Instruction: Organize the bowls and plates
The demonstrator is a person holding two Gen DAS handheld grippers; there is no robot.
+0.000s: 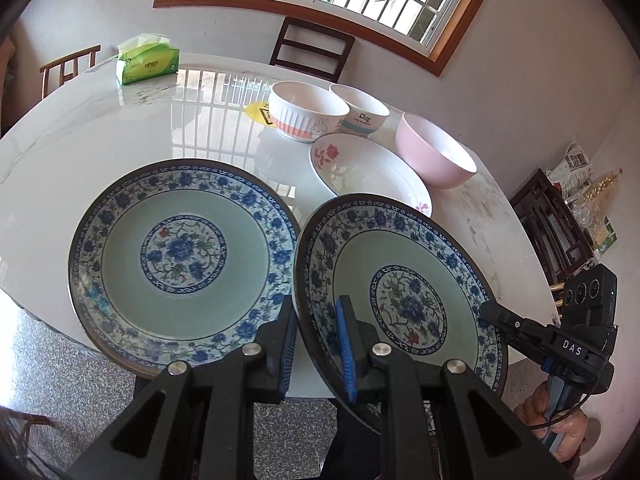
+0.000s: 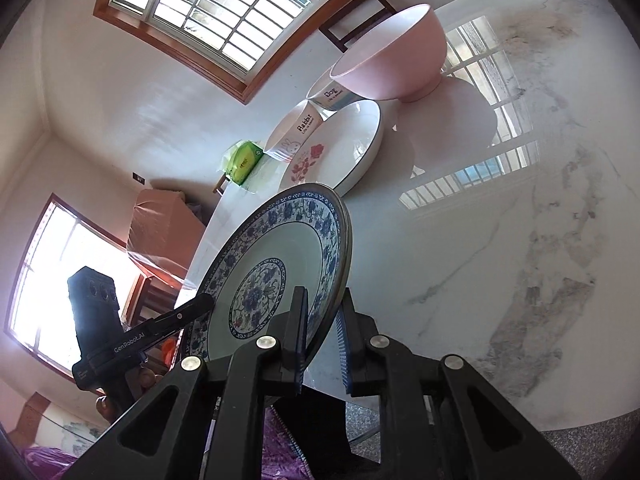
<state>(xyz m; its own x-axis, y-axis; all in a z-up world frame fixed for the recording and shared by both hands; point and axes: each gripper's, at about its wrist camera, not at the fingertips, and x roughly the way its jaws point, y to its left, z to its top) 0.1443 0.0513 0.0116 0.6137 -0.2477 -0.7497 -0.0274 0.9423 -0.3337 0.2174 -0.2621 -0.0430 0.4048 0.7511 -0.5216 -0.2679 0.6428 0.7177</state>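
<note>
Left gripper: jaws nearly closed, blue pads clamping the near-left rim of the lifted blue-patterned plate.
Right gripper: jaws almost fully closed, pinching the same plate's opposite rim; the plate tilts steeply over the table's near edge.
Second blue-patterned plate: flat on the marble table, just left of the held one.
Far right: white floral plate, pink bowl, rabbit bowl, "Dog" bowl.
Far left: tissue pack.
</note>
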